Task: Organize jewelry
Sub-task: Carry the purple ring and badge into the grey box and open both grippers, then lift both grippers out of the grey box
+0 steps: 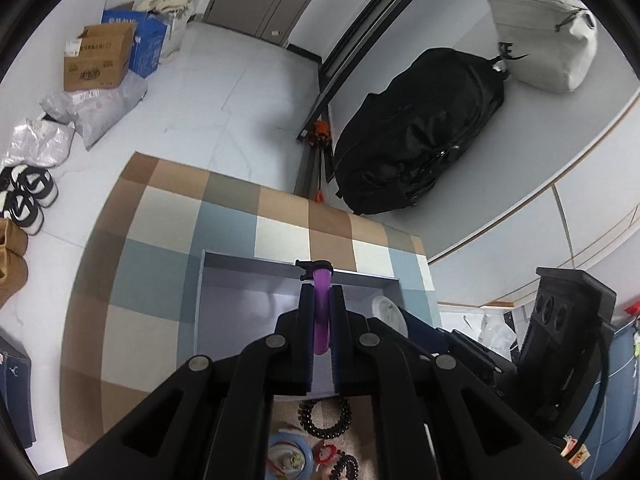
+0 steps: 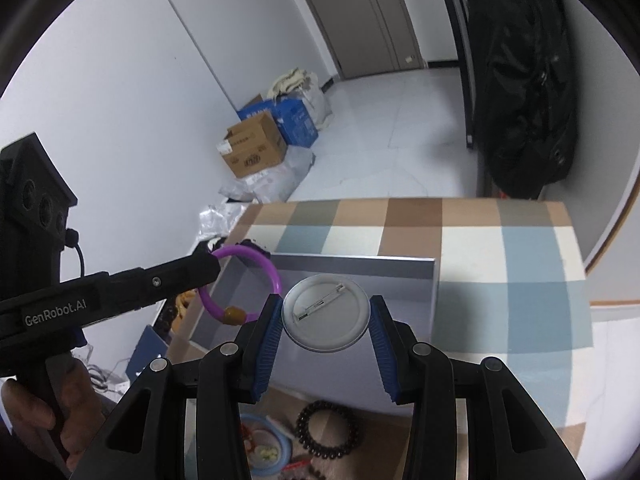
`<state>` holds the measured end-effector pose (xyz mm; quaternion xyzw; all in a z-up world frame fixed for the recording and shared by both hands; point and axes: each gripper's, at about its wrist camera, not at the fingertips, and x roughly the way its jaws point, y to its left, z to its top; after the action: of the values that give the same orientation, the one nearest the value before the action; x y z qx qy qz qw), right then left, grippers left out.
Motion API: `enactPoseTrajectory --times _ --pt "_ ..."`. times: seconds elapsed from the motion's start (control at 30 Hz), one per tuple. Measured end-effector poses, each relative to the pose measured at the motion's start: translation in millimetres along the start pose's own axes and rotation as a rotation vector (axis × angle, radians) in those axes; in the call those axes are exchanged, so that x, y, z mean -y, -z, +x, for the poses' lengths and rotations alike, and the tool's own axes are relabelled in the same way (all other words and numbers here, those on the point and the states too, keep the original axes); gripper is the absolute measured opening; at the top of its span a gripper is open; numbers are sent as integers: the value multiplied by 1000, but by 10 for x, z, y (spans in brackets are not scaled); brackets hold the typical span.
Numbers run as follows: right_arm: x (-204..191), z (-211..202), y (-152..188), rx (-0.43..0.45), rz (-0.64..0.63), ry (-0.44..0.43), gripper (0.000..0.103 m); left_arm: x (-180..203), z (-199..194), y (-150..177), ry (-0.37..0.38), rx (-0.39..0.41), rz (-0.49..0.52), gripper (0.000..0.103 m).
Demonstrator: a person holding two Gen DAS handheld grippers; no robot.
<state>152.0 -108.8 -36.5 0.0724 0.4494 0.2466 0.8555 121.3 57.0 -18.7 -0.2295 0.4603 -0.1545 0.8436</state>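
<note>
While both grippers hang over the tray, here's the rundown, nearest stuff first:

Bottom clutter: a dark beaded bracelet (image 2: 326, 430) lies on the checked cloth (image 2: 500, 256) right under the right gripper; just left of it sits a light blue ring-shaped thing (image 2: 266, 446) with small bits I can't make out; the left wrist view shows the same bracelet (image 1: 325, 418) plus a red charm (image 1: 326, 453) beside it

Right gripper: right gripper (image 2: 326, 320) has its blue pads on either side of a round pin badge (image 2: 325, 312), back side up with the pin bar showing; pads sit at the left and right rim of the disc, so it looks pinched, held above the tray's near part

Left gripper: left gripper (image 1: 321, 314) has its pads pressed on a purple bangle (image 1: 322, 312); the right wrist view shows the bangle (image 2: 256, 272) as an open hoop with an amber bead low on it, hanging over the tray's left edge; a bare hand (image 2: 60, 412) grips the handle

Tray: grey shallow tray (image 2: 352, 266) sits on the cloth; its floor looks bare where I can see it

Further back: cardboard box (image 2: 254, 152) and blue box (image 2: 296, 120) by the wall; black backpack (image 1: 420, 132) on a white surface; sneakers (image 1: 26, 196) on the floor; door (image 2: 368, 12) at the far end
</note>
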Motion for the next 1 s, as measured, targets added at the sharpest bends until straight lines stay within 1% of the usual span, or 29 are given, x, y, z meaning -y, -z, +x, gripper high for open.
enactPoseTrajectory --times 0.07,0.13,0.17,0.2,0.23,0.27,0.3,0.33,0.37,0.4,0.47,0.5,0.53,0.57,0.6,0.7,0.77,0.8,0.9,1.0 --pt "18 79 -25 -18 -5 10 44 -23 34 -20 2 -6 -9 3" --pt "29 108 -41 -14 -7 -3 44 -29 73 -55 -7 -26 -20 3" --pt "34 118 -48 -13 -13 0 50 -12 91 -66 -2 -39 -21 3" --pt "38 119 -50 -12 -17 3 56 -3 90 -76 11 -47 -20 5" --pt "38 112 -51 -12 -20 -2 57 6 73 -78 30 -52 -15 15" --pt "32 101 -52 -13 -26 -12 58 10 69 -80 31 -53 -12 23" --pt "24 90 -54 -13 -35 -17 67 12 35 -74 28 -45 -11 41" --pt "16 72 -52 -9 -46 -15 73 7 -1 -64 29 -28 -13 55" --pt "11 39 -48 2 -56 -5 84 -3 -45 -56 26 -3 -15 58" --pt "13 -9 -37 19 -67 12 89 -12 -89 -49 22 12 -14 60" --pt "23 -71 -38 40 -76 27 90 -42 -138 -48 17 19 -16 60" --pt "35 -116 -33 53 -80 34 93 -60 -162 -39 8 19 -19 60" --pt "44 -137 -37 61 -81 41 95 -78 -184 -30 -6 25 -21 60" --pt "58 -174 -32 74 -79 52 100 -89 -195 -29 -23 30 -24 60" --pt "70 -213 -25 87 -79 60 102 -101 -210 -14 -47 36 -25 60" --pt "93 -310 -19 115 -78 74 103 -112 -225 38 -99 50 -20 61" --pt "104 -360 -11 126 -74 79 103 -97 -244 84 -126 57 -13 68" --pt "110 -383 0 127 -70 80 103 -74 -267 115 -143 68 -1 74" --pt "115 -421 47 120 -57 75 103 22 -331 194 -181 111 47 76" --pt "104 -484 112 120 -57 87 103 92 -340 274 -229 123 92 77"
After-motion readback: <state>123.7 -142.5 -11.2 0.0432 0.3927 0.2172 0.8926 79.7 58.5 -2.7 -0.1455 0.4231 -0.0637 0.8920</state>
